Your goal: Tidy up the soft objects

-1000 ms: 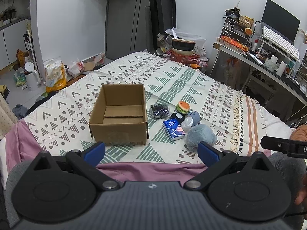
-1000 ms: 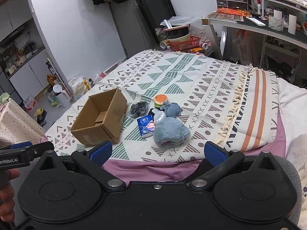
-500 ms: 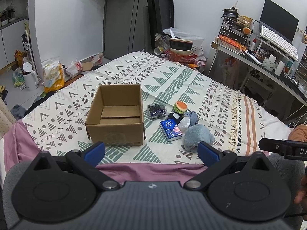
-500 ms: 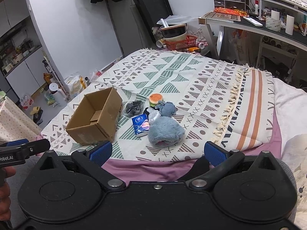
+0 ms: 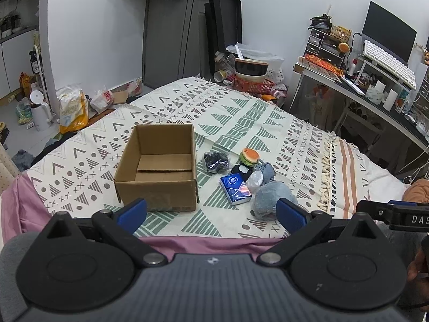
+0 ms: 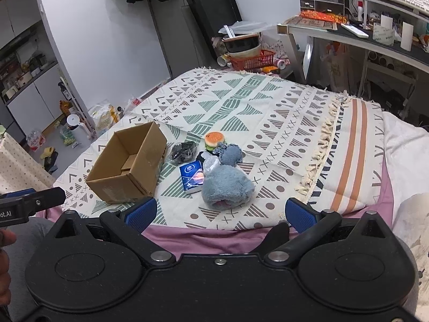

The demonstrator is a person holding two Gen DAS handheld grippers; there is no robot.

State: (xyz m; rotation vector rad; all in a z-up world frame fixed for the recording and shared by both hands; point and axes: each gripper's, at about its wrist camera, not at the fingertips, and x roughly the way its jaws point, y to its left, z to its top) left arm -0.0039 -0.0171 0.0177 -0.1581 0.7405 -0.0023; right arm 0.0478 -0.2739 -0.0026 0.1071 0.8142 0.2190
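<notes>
Bedspread [image 5: 241, 112] carries an empty box [image 5: 158, 171], with the soft pile just beside it. Both my left gripper [image 5: 211, 210] and right gripper [image 6: 221, 212] hang spread, holding nothing. I judge the near grey plush [image 6: 226, 187] best first, pinched mid-body.

The blanket [image 6: 268, 112] is cream with green triangles and brown dots. The cardboard box [image 6: 126, 166] is brown, the plush [image 6: 228, 187] grey-blue, the burger toy [image 6: 214, 139] orange.
</notes>
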